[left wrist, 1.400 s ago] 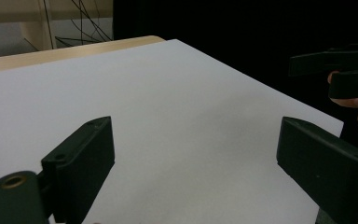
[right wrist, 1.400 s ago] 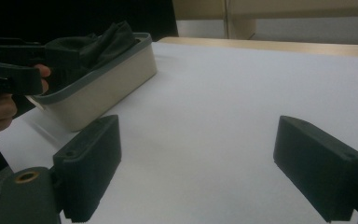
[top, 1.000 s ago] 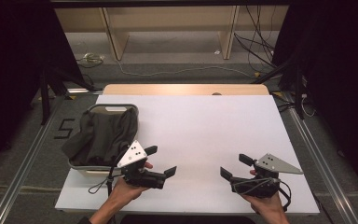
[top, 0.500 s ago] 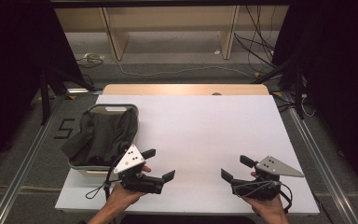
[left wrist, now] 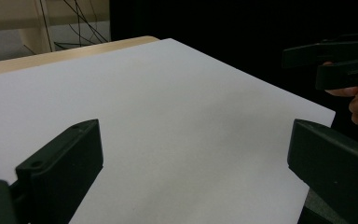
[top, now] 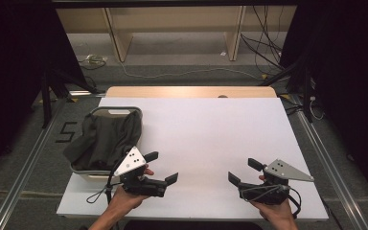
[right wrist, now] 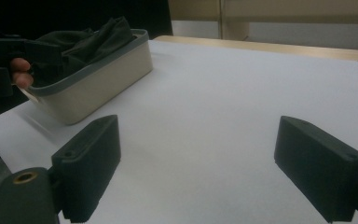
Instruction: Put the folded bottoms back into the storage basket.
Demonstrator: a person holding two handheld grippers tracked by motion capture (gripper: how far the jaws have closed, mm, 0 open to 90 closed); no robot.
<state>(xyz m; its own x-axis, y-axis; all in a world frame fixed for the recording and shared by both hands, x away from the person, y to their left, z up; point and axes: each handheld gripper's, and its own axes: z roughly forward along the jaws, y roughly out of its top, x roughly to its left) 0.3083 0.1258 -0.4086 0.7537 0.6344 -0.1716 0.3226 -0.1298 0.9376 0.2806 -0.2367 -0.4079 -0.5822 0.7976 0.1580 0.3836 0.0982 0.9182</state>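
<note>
Two grippers hover low over the near edge of the white table (top: 206, 129), both with jaws spread wide and nothing between them. The left gripper (top: 164, 167) sits toward the near left corner, just beside the bin (top: 106, 111), its jaws pointing across the table at the other tool. The right gripper (top: 242, 171) sits toward the near right corner, well apart from the left one, jaws pointing back toward it. The bin stands along the left edge, and a dark cloth (top: 104, 139) fills it and spills over its left rim. In the right gripper view the bin (right wrist: 100, 79) stands far left with the cloth (right wrist: 91, 37) heaped in it, past the open jaws.
</note>
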